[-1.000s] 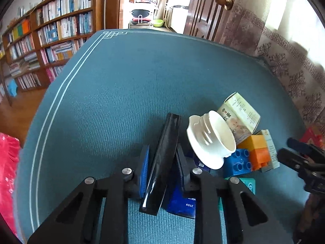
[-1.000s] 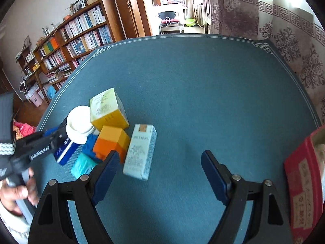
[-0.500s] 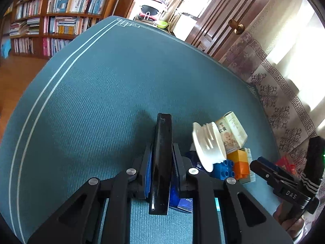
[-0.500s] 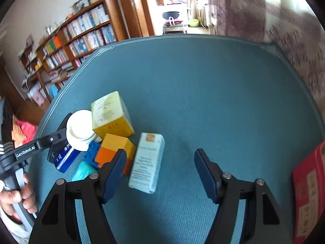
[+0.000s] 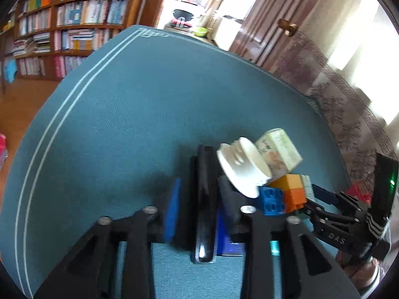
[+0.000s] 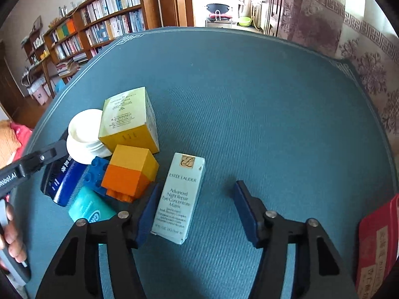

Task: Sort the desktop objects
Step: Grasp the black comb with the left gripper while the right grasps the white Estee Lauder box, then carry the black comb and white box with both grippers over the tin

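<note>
My left gripper [image 5: 199, 201] is shut on a flat black object [image 5: 204, 206] that stands on edge between its pads. Beside it lie a white jar [image 5: 240, 165], a pale yellow box [image 5: 279, 149], blue [image 5: 270, 200] and orange [image 5: 291, 190] bricks. My right gripper [image 6: 198, 214] is open, its pads on either side of the near end of a pale Estee Lauder box [image 6: 180, 196]. The right wrist view also shows the white jar [image 6: 83, 134], the yellow box [image 6: 129, 119], the orange and yellow bricks [image 6: 129, 172], a dark blue tube [image 6: 66, 183], a teal item [image 6: 88, 209].
The objects lie on a teal cloth-covered table [image 6: 249, 99] with a white line border. A red box [image 6: 376, 246] sits at the right edge. Bookshelves [image 6: 99, 20] and a patterned curtain [image 6: 361, 49] stand behind the table.
My right gripper has moved forward and down, so its open pads now flank the Estee Lauder box. My left gripper stays shut on the black object and has shifted a little.
</note>
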`<state>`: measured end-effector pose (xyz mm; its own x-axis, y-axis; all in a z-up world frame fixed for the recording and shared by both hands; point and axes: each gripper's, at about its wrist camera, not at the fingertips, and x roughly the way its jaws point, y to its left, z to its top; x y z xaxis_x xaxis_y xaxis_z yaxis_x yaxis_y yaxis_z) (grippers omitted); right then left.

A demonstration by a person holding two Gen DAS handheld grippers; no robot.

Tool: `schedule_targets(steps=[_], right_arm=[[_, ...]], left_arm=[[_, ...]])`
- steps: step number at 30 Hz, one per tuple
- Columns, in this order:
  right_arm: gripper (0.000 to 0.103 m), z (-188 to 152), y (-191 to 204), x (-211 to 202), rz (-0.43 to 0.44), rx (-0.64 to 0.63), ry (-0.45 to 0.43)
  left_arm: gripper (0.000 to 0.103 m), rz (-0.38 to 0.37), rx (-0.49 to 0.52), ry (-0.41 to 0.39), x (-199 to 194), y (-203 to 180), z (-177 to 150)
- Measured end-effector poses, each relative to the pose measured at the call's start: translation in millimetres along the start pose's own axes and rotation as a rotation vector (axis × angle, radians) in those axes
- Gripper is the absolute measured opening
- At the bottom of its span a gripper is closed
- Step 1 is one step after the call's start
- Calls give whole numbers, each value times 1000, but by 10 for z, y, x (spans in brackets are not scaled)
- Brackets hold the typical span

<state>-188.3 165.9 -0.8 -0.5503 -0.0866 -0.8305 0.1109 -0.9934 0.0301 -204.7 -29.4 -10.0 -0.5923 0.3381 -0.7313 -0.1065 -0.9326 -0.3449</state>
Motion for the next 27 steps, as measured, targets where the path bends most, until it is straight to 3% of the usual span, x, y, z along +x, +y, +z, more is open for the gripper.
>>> schedule_targets(steps=[1, 4, 5, 6, 8, 19, 22, 27], right_arm=[[57, -4, 19, -3, -5, -13, -5], [33, -18, 40, -20, 3, -36, -20], [27, -35, 40, -26, 7, -34, -25], [27, -41, 18, -33, 12, -27, -31], [27, -56, -64, -63, 44, 12, -45], [27, -340, -412, -569, 92, 161, -211], [27, -396, -507, -690, 88, 193, -241], [27, -491, -685, -1009, 74, 221, -300]], left_arm=[[40, -4, -5, 1, 5, 11, 1], [40, -5, -2, 1, -3, 17, -11], [35, -4, 3, 1, 3, -9, -5], [25, -17, 11, 3, 6, -29, -2], [20, -22, 37, 3, -7, -78, -12], [18, -20, -40, -34, -287, 9, -96], [18, -27, -32, -46, -385, -132, -150], [18, -100, 21, -68, -527, -551, -209]])
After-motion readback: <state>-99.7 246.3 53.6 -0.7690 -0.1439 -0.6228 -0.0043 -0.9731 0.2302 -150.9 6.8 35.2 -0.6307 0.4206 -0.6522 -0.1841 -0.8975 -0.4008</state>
